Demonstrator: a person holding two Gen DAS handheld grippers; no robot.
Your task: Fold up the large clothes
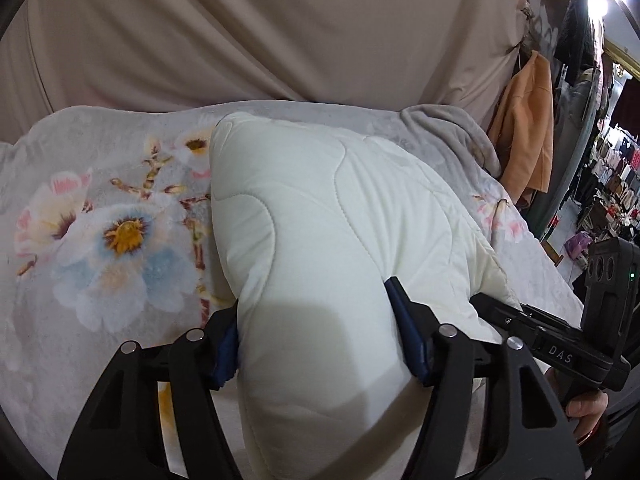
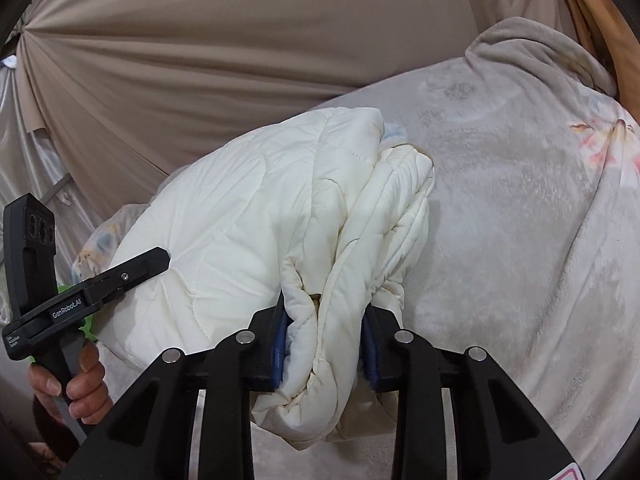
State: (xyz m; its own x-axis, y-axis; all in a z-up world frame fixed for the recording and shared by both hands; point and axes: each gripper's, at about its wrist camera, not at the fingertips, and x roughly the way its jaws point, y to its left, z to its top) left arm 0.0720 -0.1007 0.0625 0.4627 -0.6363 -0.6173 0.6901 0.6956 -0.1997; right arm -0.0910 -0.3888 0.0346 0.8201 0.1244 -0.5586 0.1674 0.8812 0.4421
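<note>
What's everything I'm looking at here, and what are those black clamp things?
Quilted garment: one, cream-white, bundled on the bed, gripped at both ends.
Floral blanket: one, pale grey with pink and blue flowers, covering the bed.
Curtain: one, beige, behind the bed.
Orange garment: one, hanging at right.
Left tool: black with blue pads, clamped on the garment.
Right tool: same, clamped on bunched layers.
Hand: holding the left tool's handle.

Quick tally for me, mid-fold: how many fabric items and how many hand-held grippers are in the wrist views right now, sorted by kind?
White quilted garment: 1
Floral blanket: 1
Grey fleece blanket: 1
Beige curtain: 1
Orange garment: 1
Hand-held grippers: 2, left hand-held gripper and right hand-held gripper, both clamped on the quilted garment
Total: 7
</note>
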